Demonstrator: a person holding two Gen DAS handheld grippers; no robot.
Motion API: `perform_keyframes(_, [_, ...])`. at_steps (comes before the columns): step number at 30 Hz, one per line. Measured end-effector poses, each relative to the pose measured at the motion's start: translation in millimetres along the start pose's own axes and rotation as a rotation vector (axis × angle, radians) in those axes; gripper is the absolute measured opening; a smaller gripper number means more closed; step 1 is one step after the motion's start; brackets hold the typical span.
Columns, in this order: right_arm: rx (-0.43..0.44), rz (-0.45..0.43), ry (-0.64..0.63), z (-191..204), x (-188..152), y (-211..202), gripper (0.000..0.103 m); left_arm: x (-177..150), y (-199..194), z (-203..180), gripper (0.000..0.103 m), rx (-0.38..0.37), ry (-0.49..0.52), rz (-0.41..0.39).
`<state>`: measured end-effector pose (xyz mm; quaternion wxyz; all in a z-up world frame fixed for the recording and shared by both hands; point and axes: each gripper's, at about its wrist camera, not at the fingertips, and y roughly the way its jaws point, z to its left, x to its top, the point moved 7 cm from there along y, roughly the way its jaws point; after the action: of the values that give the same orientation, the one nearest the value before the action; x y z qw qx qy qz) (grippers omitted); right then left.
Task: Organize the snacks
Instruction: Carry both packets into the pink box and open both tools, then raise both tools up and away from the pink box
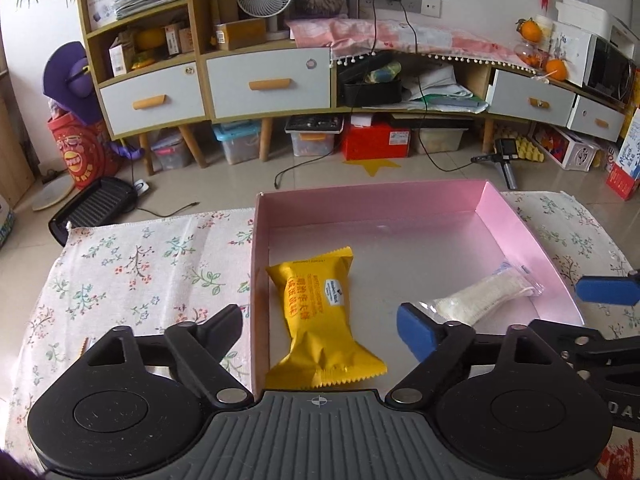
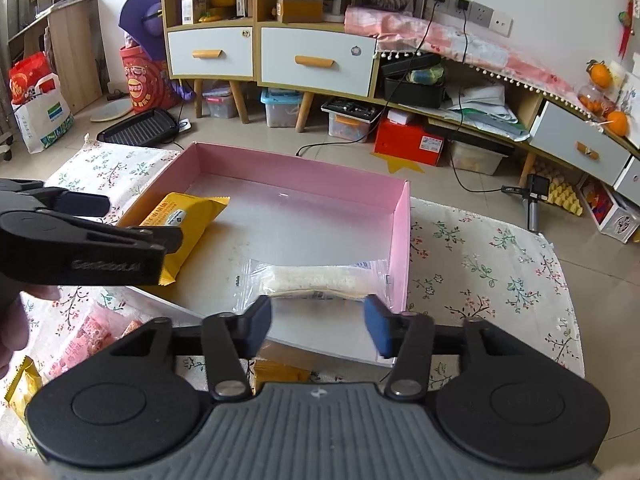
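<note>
A pink shallow box point(image 1: 376, 196) point(image 2: 300, 164) lies on the floral cloth. Inside it, near the left wall, rests a yellow snack packet point(image 1: 316, 304) point(image 2: 188, 216). A clear packet with a white snack point(image 1: 484, 296) point(image 2: 316, 276) lies toward the box's right wall. My left gripper point(image 1: 320, 328) hangs over the yellow packet with its jaws spread wide; the pads do not press on it. My right gripper point(image 2: 318, 322) stands open just short of the clear packet, with nothing pinched. Each gripper shows at the edge of the other's view: left gripper point(image 2: 80, 236), right gripper point(image 1: 608, 290).
On the floral cloth point(image 1: 152, 264) in front of the box lie more snacks: a pink packet point(image 2: 92, 336), a yellow one point(image 2: 20, 388) and an orange one point(image 2: 280, 372). A hand point(image 2: 12, 328) shows at the left. Beyond the table are floor, cables and a cabinet point(image 1: 248, 84).
</note>
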<state>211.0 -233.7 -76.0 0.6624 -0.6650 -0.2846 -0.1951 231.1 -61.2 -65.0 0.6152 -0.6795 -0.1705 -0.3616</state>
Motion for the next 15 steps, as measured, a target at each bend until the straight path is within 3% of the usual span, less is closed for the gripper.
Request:
perform_keyframes(3, [-0.005,0.001,-0.004,-1,-1,0,0.063,-5,-7,3,0.09,-0.004,-0.005,0.013])
perform_keyframes(15, [0.016,0.034,-0.082,6,-21,-16,0.078,-32,-47,14,0.094,-0.023,-0.023,0.05])
